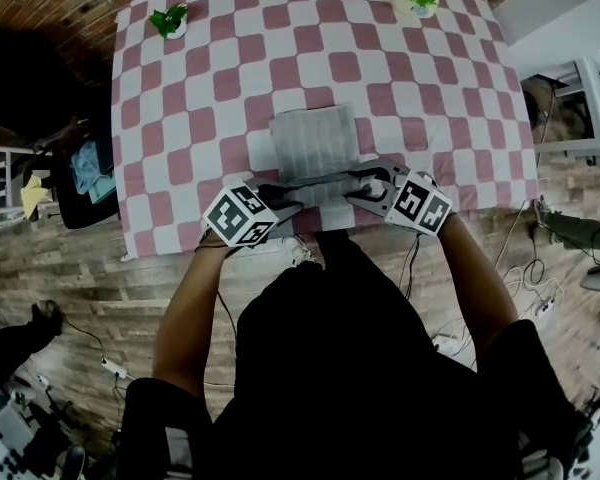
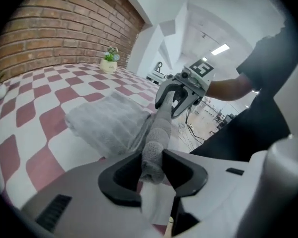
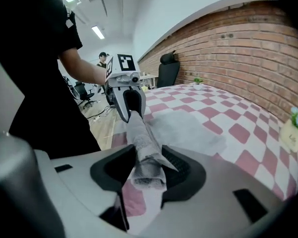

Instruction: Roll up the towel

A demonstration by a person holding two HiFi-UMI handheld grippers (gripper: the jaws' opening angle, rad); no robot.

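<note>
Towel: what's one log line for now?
towel: near edge rolled, rest flat | left tool: gripping roll's end | right tool: gripping other end

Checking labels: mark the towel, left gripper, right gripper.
towel (image 1: 314,140): head view, flat unrolled part.
left gripper (image 2: 152,165): left gripper view, between its jaws' tips.
right gripper (image 3: 148,164): right gripper view, between its jaws' tips.

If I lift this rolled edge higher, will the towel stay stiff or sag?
Probably sags: the towel is soft cloth, pinched narrow by the left gripper and right gripper. Its fuzzy pile likely resists slipping. The thin roll may unwind if released.
</note>
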